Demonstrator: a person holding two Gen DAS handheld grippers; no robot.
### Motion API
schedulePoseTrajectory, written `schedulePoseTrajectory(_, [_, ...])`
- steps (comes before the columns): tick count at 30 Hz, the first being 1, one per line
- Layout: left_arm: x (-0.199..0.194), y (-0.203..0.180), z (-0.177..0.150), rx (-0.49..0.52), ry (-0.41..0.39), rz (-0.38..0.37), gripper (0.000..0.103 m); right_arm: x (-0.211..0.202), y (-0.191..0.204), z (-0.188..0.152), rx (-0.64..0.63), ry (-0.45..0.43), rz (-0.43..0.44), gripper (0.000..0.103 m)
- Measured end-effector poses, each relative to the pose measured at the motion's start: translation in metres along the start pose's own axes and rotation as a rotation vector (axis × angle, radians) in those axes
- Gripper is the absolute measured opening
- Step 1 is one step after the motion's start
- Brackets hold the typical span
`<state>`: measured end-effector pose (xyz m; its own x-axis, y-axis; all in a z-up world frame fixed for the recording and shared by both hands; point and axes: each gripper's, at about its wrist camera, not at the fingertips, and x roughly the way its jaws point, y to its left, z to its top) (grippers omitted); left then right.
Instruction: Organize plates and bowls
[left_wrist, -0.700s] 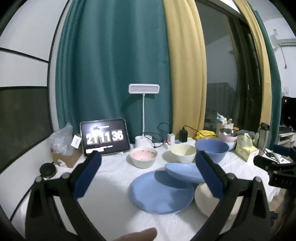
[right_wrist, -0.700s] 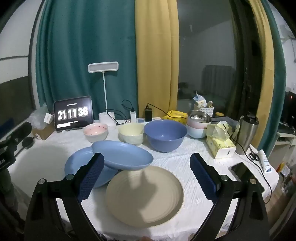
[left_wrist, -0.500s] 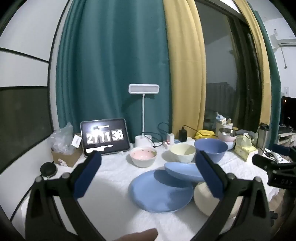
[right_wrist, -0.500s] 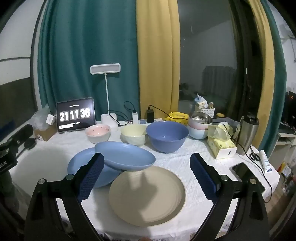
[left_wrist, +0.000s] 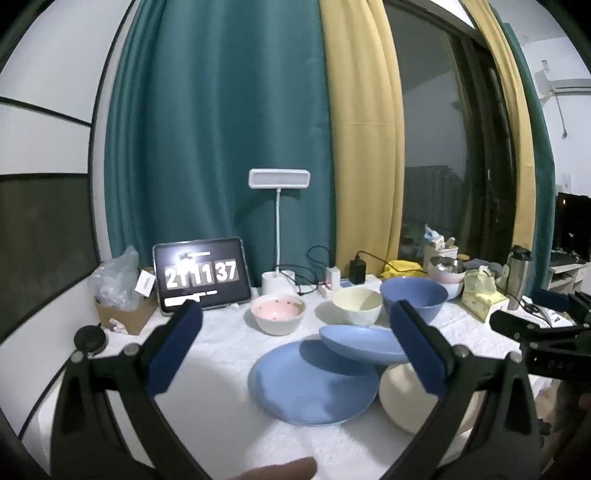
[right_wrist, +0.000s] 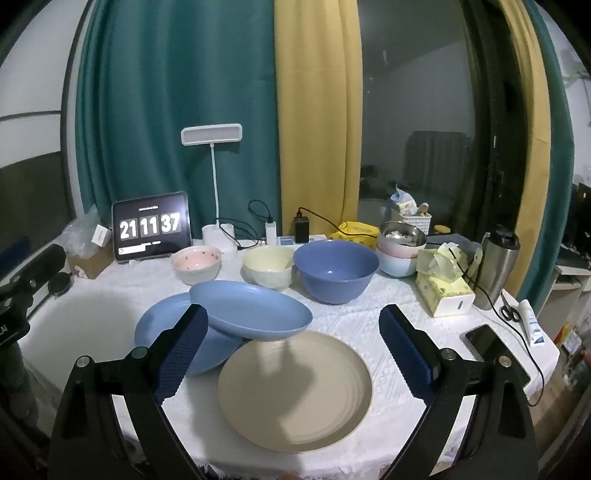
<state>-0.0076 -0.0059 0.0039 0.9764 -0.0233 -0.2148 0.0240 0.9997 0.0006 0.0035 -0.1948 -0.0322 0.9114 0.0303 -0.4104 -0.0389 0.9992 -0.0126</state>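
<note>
A beige plate (right_wrist: 295, 387) lies at the table's front. A flat blue plate (right_wrist: 162, 325) lies to its left. A deeper blue plate (right_wrist: 251, 310) rests tilted across both. Behind stand a pink bowl (right_wrist: 197, 264), a cream bowl (right_wrist: 267, 267) and a big blue bowl (right_wrist: 336, 269). My right gripper (right_wrist: 295, 350) is open and empty, above the beige plate. My left gripper (left_wrist: 295, 350) is open and empty, above the flat blue plate (left_wrist: 314, 384), with the tilted plate (left_wrist: 364, 343), pink bowl (left_wrist: 277, 314), cream bowl (left_wrist: 356, 306) and blue bowl (left_wrist: 413, 299) beyond.
A tablet clock (right_wrist: 151, 227), a desk lamp (right_wrist: 212, 136) and chargers (right_wrist: 301, 229) stand at the back. Stacked bowls (right_wrist: 400, 245), a tissue box (right_wrist: 445, 288), a steel flask (right_wrist: 495, 269), scissors (right_wrist: 511, 310) and a phone (right_wrist: 487, 343) crowd the right side.
Both grippers have shifted only slightly; the plates and bowls have not moved. The clock has gone from 36 to 37.
</note>
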Motion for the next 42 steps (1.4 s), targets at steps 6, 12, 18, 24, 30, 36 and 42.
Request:
schedulePoseTrajectory(6, [-0.0011,0.0005,0.0001,0.005,0.003,-0.008,0.102,0.0000,0.0000,0.0005,-0.001,0.006,-0.003,0.096])
schedulePoseTrajectory(12, [-0.0014,0.0001,0.0023,0.009,0.003,-0.009,0.102,-0.0005,-0.0007,0.0015,-0.003,0.009,-0.002,0.096])
schedulePoseTrajectory(18, [-0.0024,-0.0008,0.0009,0.010,0.001,-0.010,0.102,0.0042,-0.0008,-0.0001,-0.004,0.011,-0.004,0.097])
schedulePoseTrajectory(24, [-0.0022,0.0000,0.0001,0.010,-0.001,-0.010,0.102,0.0035,-0.0007,-0.0004,-0.004,0.011,-0.004,0.097])
schedulePoseTrajectory(30, [-0.0023,0.0001,0.0003,0.011,-0.001,-0.012,0.102,0.0040,0.0000,-0.0004,-0.004,0.012,-0.006,0.097])
schedulePoseTrajectory(36, [-0.0021,0.0003,0.0004,0.012,-0.002,-0.009,0.102,0.0048,-0.0007,-0.0006,-0.004,0.012,-0.005,0.097])
schedulePoseTrajectory(42, [-0.0023,0.0001,0.0002,0.012,-0.003,-0.010,0.102,0.0046,-0.0008,-0.0001,-0.004,0.012,-0.006,0.096])
